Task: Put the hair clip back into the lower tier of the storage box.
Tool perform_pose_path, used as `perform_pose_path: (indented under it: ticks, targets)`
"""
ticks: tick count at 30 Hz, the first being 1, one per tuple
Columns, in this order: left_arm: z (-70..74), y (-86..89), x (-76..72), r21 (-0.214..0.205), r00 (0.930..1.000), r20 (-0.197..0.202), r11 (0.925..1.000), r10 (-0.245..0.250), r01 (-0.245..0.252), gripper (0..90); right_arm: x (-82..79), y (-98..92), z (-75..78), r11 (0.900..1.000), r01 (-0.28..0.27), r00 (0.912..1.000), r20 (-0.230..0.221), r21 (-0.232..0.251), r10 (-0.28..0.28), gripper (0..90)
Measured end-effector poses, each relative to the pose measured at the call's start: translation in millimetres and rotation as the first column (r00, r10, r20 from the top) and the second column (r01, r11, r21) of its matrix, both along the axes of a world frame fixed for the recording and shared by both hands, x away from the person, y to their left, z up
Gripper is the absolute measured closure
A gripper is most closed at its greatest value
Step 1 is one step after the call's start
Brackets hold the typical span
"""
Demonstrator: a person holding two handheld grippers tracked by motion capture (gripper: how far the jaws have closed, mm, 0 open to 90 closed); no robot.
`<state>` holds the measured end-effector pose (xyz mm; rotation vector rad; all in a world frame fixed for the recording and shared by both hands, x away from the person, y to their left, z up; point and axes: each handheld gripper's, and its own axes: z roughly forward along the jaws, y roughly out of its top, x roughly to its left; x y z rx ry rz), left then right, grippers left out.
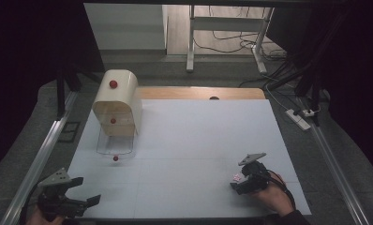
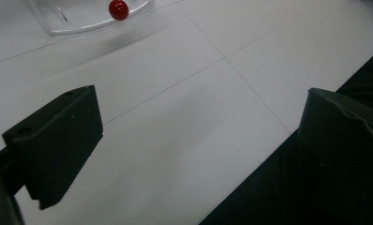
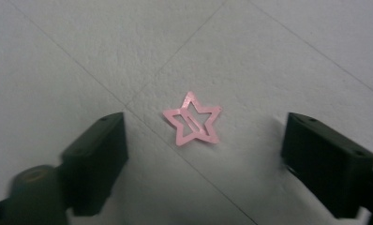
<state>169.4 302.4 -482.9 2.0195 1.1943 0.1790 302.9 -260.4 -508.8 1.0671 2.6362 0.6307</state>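
A small pink star-shaped hair clip [image 3: 192, 119] lies flat on the white table [image 3: 278, 51]. My right gripper [image 3: 205, 140] is low over it, open, one black jaw on each side of the star and neither touching it. In the high view the star [image 1: 236, 177] sits at the front right, just ahead of the right gripper [image 1: 237, 182]. My left gripper [image 1: 87, 190] is at the front left corner, open with nothing between its jaws. In the left gripper view, its jaws [image 2: 201, 117] stand wide over the table's front edge.
A cream round-topped box [image 1: 116, 103] with red knobs stands at the back left. A clear drawer [image 1: 115, 146] with a red knob [image 2: 118, 9] is pulled out in front of it. Beyond the table are a wooden strip [image 1: 198, 93], desk legs and cables.
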Motion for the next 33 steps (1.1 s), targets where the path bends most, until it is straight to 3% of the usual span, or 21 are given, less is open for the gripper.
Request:
perform_pose_path:
  ticks: [4,7,9,12,19,24,33]
  targets:
    - [0.0,-0.4,0.1,0.002,1.0,-0.001,1.0,-0.002,0.002,0.3,-0.9,0.8,5.1,0.9998,-0.02,0.9998,-0.004,-0.003,0.02,41.7]
    - [0.0,-0.6,0.1,0.003,1.0,-0.001,1.0,-0.003,0.003,0.3,-1.8,2.8,6.6,0.9991,-0.042,0.9991,-0.01,-0.006,0.042,52.0]
    - [0.0,-0.7,0.2,0.004,1.0,-0.001,1.0,-0.004,0.004,0.3,-1.5,2.9,7.7,0.9992,-0.041,0.9991,-0.015,-0.004,0.041,63.4]
    - [0.0,-1.0,0.1,0.005,1.0,-0.001,1.0,-0.004,0.004,0.3,-0.7,2.6,8.8,0.9992,-0.04,0.9989,-0.024,-0.007,0.04,71.6]
    - [0.0,-1.4,0.4,0.01,1.0,-0.002,0.9999,-0.004,0.005,0.4,-0.1,1.6,9.9,0.9997,-0.024,0.999,-0.037,0.006,0.024,72.2]
    - [-0.1,-1.2,0.6,0.011,1.0,-0.004,0.9999,-0.003,0.003,0.4,-0.6,0.0,14.7,0.9992,-0.012,0.9999,-0.01,0.037,0.012,72.3]
    - [-0.3,-1.3,1.1,0.01,1.0,-0.008,0.9999,-0.004,0.004,0.4,-6.1,5.2,24.1,0.9939,-0.068,0.9971,0.041,0.087,0.065,72.3]
